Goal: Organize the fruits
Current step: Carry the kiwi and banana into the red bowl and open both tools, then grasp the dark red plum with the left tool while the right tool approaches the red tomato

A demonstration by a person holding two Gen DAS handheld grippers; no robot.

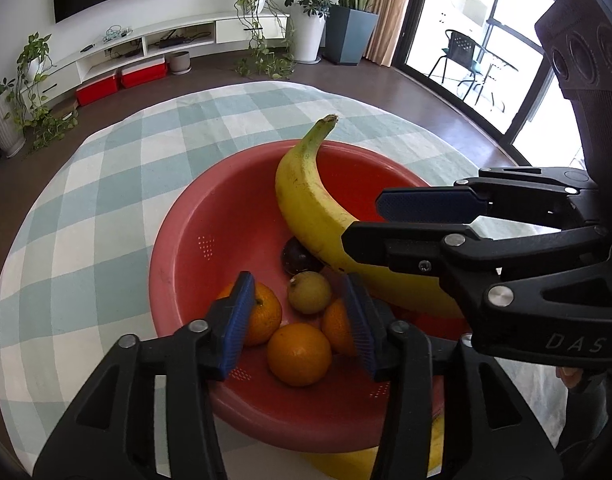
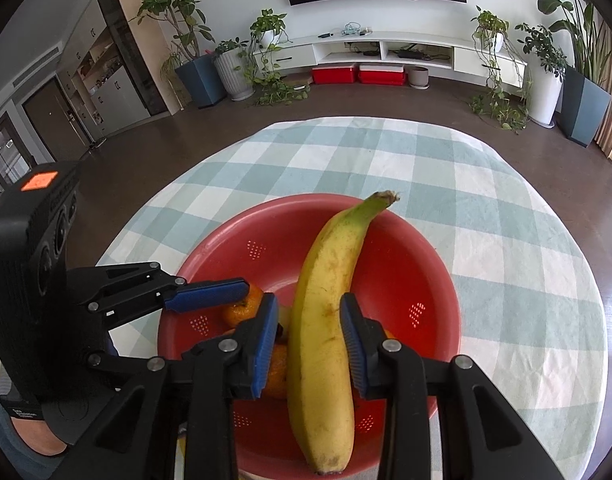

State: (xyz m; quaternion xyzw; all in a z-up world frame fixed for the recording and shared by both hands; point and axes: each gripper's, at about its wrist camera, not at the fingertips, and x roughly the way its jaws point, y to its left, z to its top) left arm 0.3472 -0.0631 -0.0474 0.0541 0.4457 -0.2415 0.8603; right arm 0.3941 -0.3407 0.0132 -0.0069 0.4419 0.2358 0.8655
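Right tongs [image 2: 308, 344] clasp curved, smooth (speckled) banana [image 2: 326, 320].

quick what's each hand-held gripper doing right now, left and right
left hand-held gripper: open over the red bowl, holding nothing.
right hand-held gripper: shut on the banana, its stem end over the bowl's far rim.

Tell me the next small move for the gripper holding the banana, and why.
Probably open the right gripper and let the banana go. It is shut on the banana, which already lies across the red colander above the oranges. The left gripper stands open over the oranges with nothing between its pads.
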